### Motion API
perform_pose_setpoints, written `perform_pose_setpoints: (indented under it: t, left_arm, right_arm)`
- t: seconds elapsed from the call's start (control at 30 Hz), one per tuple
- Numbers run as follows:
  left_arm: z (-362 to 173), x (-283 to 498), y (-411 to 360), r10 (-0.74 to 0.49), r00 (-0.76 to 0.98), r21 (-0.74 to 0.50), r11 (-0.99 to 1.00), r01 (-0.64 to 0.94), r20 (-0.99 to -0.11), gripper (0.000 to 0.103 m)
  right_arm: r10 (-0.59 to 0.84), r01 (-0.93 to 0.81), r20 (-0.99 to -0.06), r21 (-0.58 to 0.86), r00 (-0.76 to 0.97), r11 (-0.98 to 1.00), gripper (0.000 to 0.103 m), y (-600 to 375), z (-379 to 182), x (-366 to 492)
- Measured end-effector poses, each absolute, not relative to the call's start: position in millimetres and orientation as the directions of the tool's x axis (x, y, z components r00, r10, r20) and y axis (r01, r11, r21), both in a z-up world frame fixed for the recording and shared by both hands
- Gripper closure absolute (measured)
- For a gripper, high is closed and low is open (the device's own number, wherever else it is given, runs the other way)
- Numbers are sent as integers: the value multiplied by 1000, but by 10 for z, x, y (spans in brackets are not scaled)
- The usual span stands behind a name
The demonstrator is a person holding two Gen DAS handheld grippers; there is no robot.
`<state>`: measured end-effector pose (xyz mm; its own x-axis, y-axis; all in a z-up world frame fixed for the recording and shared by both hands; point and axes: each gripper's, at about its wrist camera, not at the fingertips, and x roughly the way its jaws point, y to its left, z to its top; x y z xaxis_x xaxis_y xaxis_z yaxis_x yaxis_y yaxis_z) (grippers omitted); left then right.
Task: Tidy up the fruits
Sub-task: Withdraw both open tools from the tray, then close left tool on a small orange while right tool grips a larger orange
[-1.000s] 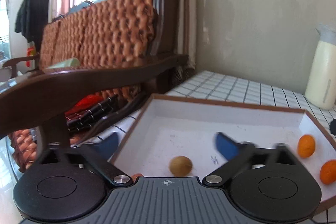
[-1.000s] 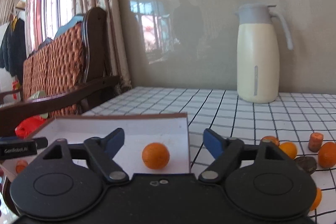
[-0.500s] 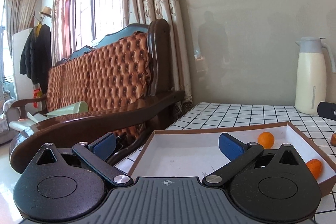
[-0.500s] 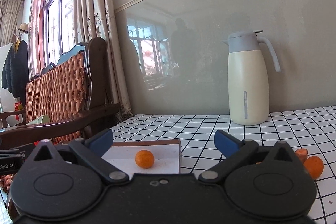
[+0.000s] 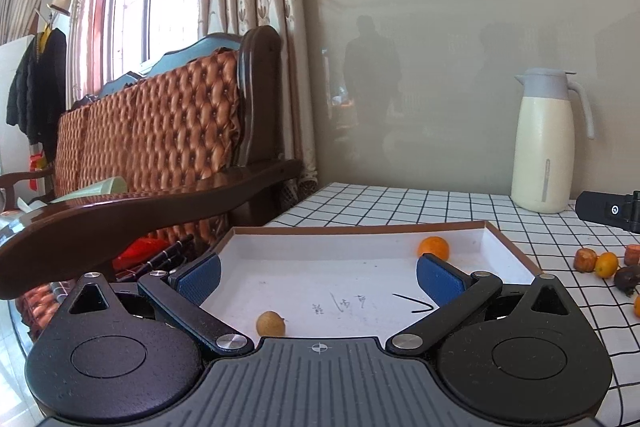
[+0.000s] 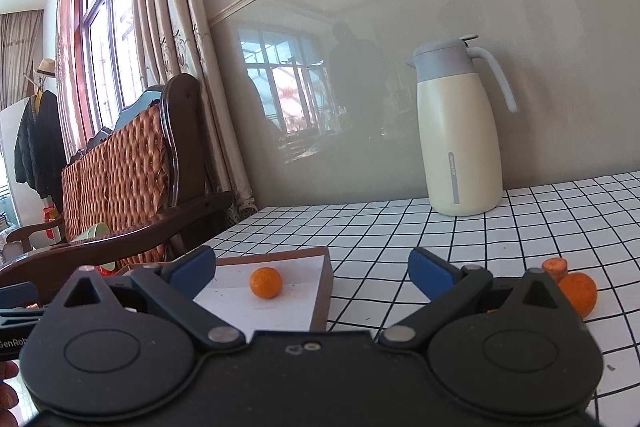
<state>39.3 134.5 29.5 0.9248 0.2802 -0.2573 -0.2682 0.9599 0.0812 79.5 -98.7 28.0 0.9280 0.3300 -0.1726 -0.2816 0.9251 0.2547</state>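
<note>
both views have swung rightward since earlier. right gripper [image 6: 312,267] nearer loose fruits [image 6: 576,291], which lie right of its wide, empty fingers; left gripper [image 5: 318,277] open, empty.

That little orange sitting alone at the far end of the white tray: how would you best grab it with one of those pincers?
Grip the orange across its widest middle, one pad each side. It is round, so any pair of opposite sides should do, but the tray wall rises close behind it, so coming from the open near side, angled slightly down, looks easiest. The left gripper already stands open and empty, facing that way.
</note>
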Motion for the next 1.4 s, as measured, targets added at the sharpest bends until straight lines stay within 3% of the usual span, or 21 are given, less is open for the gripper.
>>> perform_pose_setpoints:
  t: [0.3,0.53,1.0,1.07,1.1,1.2,1.3,1.4]
  left_arm:
    - [243,491,816,155,948,77,987,-139,-279,0]
    - [176,560,276,34,955,94,996,-6,-295,0]
    - [18,665,-580,-144,924,80,980,184,-355,0]
    - [-10,694,-668,-161,916,77,976,203,-368,16]
    - [-30,712,-709,-170,910,75,974,213,-379,19]
    - [-103,773,-819,-190,891,50,972,230,-412,21]
    - [-165,807,-948,-199,882,54,968,245,-427,34]
    - [-230,860,-1051,-206,870,50,966,254,-447,36]
  right_arm:
    - [300,-198,-263,354,917,914,6,-1498,208,730]
    - [145,-37,-298,339,944,940,7,-1962,178,661]
    - [46,81,-382,309,923,948,44,-2496,30,562]
    - [39,82,-392,288,919,954,48,-2516,12,543]
    - [35,85,-397,281,917,956,50,-2530,7,533]
    - [27,96,-405,281,914,955,51,-2599,-15,513]
    - [22,112,-412,296,911,949,51,-2685,-36,501]
    - [13,124,-415,302,910,945,51,-2741,-49,503]
